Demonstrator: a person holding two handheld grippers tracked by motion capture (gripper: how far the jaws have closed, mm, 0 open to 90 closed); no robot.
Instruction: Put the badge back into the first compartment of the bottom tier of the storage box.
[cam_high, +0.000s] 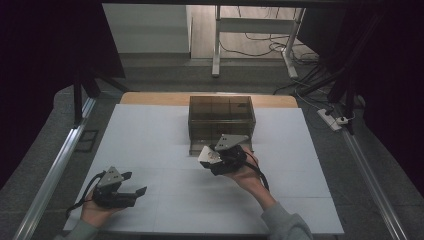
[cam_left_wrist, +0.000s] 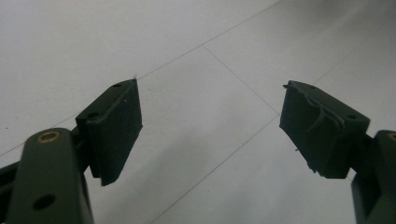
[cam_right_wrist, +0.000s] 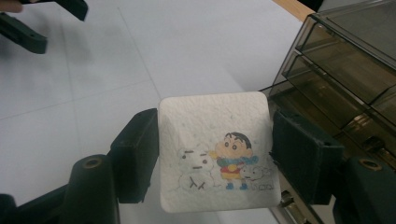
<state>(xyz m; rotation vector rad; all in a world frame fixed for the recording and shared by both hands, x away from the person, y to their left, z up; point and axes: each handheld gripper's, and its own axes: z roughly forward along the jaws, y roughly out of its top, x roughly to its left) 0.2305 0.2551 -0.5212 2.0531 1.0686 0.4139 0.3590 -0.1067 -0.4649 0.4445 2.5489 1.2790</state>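
My right gripper (cam_right_wrist: 214, 156) is shut on a white tissue pack (cam_right_wrist: 217, 149) printed with a cartoon child and a snowman. In the high view that right gripper (cam_high: 212, 156) holds the tissue pack (cam_high: 206, 155) just in front of a smoky transparent drawer box (cam_high: 221, 117), whose bottom drawer (cam_high: 197, 147) is pulled out. The drawer box (cam_right_wrist: 345, 60) rises at the right of the right gripper view. My left gripper (cam_high: 134, 182) rests low at the table's front left, jaws wide apart. Its pads (cam_left_wrist: 116, 126) frame only bare white table.
The white table top (cam_high: 165, 135) spreads around the box, with a wooden strip (cam_high: 150, 97) along its far edge. Metal rails (cam_high: 55, 170) run along both sides. A desk frame and cables (cam_high: 260, 45) stand on the floor beyond.
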